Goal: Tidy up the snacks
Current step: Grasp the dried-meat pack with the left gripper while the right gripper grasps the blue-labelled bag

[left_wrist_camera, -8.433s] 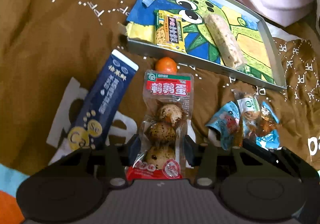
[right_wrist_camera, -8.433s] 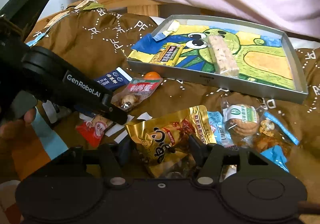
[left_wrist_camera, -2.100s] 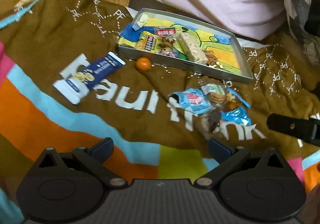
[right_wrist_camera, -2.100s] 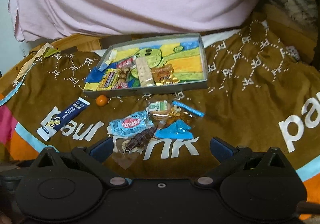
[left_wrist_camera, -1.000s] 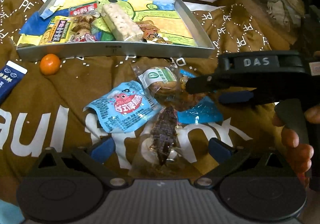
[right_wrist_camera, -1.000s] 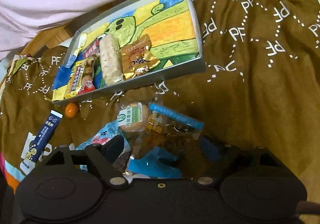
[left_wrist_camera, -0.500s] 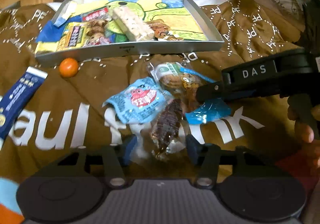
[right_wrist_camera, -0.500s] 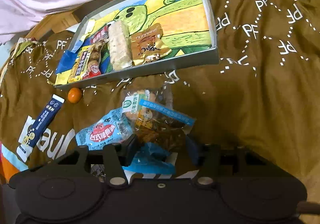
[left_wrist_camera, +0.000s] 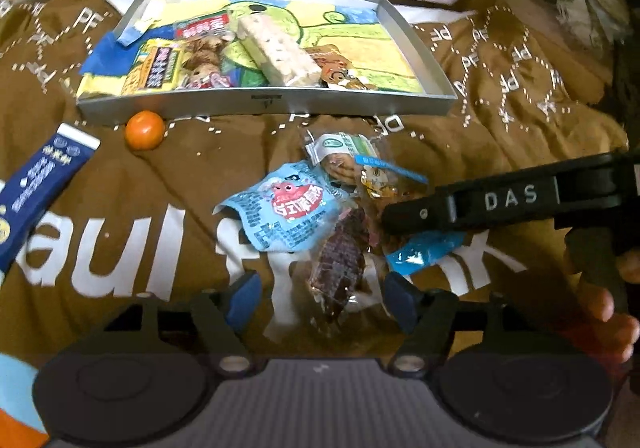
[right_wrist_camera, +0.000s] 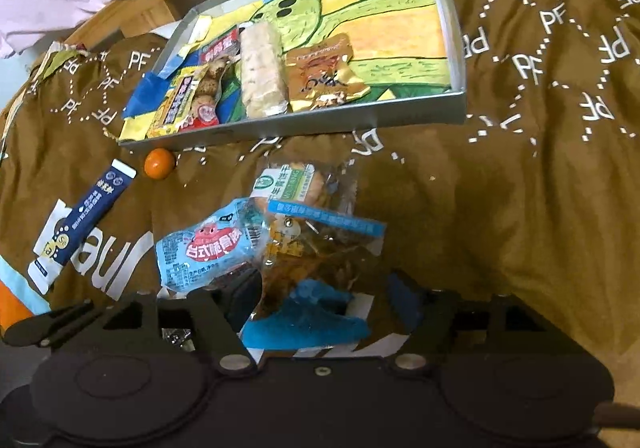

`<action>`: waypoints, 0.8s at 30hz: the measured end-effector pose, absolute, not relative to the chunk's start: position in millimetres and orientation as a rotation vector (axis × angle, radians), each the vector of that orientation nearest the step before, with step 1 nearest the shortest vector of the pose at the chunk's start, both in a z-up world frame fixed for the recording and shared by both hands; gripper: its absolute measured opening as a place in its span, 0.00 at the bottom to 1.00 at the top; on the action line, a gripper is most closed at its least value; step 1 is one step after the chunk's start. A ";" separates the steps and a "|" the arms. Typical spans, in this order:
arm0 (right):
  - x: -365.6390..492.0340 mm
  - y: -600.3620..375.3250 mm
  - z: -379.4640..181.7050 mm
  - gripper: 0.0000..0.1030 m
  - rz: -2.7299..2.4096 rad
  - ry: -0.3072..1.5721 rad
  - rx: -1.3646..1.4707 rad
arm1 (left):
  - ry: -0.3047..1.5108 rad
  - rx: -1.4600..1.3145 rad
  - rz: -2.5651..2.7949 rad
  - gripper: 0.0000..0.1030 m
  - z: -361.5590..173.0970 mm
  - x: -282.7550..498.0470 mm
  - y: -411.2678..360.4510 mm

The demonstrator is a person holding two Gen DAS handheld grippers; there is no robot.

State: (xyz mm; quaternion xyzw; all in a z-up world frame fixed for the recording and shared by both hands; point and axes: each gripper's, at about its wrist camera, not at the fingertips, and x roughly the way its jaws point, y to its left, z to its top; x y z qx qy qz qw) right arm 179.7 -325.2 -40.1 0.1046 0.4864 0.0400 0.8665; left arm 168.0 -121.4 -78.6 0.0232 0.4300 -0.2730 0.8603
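Left wrist view, left to right: dark blue stick pack (left_wrist_camera: 38, 184) at left edge, small orange (left_wrist_camera: 145, 129) just below the near wall of the grey tray (left_wrist_camera: 264, 102), which sits top centre already holding a yellow bar, quail-egg pack, nougat bar and gold pouch. Loose pile at centre: light blue pouch (left_wrist_camera: 286, 214), clear cookie pack (left_wrist_camera: 340, 156), dark dried-meat pack (left_wrist_camera: 340, 268). The left gripper (left_wrist_camera: 320, 298) straddles the dried-meat pack, jaws just reopened to mid-width, pads beside the wrapper and not pressing. The right gripper's arm enters from the right edge over the pile. Right wrist view: the right gripper (right_wrist_camera: 320, 298) likewise mid-width and just reopened, around the clear blue-striped snack bag (right_wrist_camera: 320, 260), blue tail low in the gap, no pinch visible. Likely step: grab one pack each for the tray. To do it well: centre on each pack's body, not loose film; separate overlapping wrappers first; keep the two tools from colliding; close only once pads bracket a single pack.
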 end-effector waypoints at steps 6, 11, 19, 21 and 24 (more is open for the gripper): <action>175.8 -310.0 -41.5 0.55 0.110 1.016 0.108 | 0.898 0.086 -0.580 0.53 -76.5 162.3 -123.2; 165.7 -305.8 -34.6 0.42 0.106 0.973 0.069 | 0.907 0.046 -0.591 0.38 -72.6 158.0 -119.9; 155.7 -304.1 -26.0 0.37 0.108 0.934 0.042 | 0.911 -0.054 -0.599 0.21 -66.6 153.2 -111.2; 152.5 -306.2 -22.0 0.37 0.103 0.917 0.041 | 0.905 -0.070 -0.596 0.21 -65.0 152.4 -110.4; 147.2 -306.1 -15.3 0.36 0.095 0.883 0.033 | 0.893 -0.078 -0.592 0.21 -63.6 150.8 -110.3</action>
